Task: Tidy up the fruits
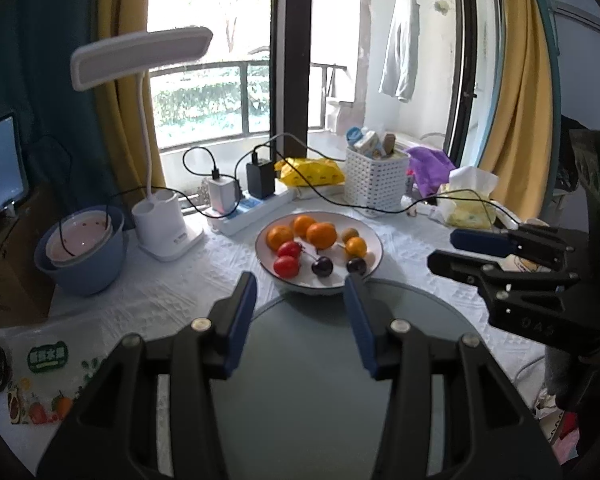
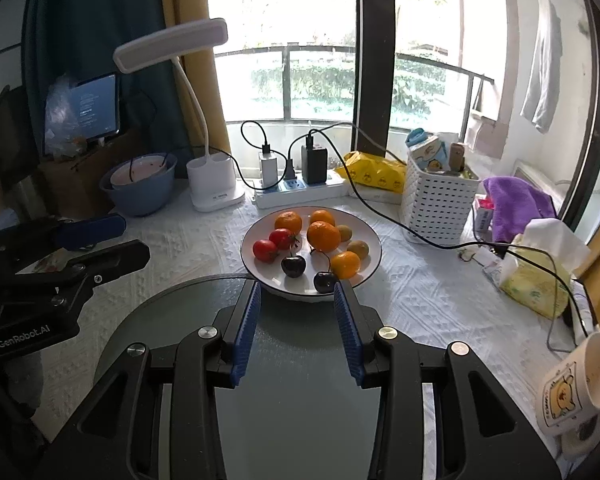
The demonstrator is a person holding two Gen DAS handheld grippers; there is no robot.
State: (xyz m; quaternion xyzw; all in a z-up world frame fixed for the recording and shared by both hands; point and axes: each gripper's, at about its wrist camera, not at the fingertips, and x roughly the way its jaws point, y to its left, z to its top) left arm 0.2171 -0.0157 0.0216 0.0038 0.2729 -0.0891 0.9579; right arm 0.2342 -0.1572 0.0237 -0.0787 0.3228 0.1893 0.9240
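Left wrist: plate holds three oranges, two tomatoes, two cherries, perhaps three kumquats.

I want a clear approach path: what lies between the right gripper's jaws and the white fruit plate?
Only the bare grey round plate, seen in the right wrist view; the right gripper already reaches the fruit plate.

Fruit plate (oranges, tomatoes, cherries) beyond empty right gripper.

Daylight is pouring in through the window, blowing out its glass to white glare. The bench is catching soft, even light. Fisheye distortion is bending the curtains, and dark corners are framing both slightly soft views.
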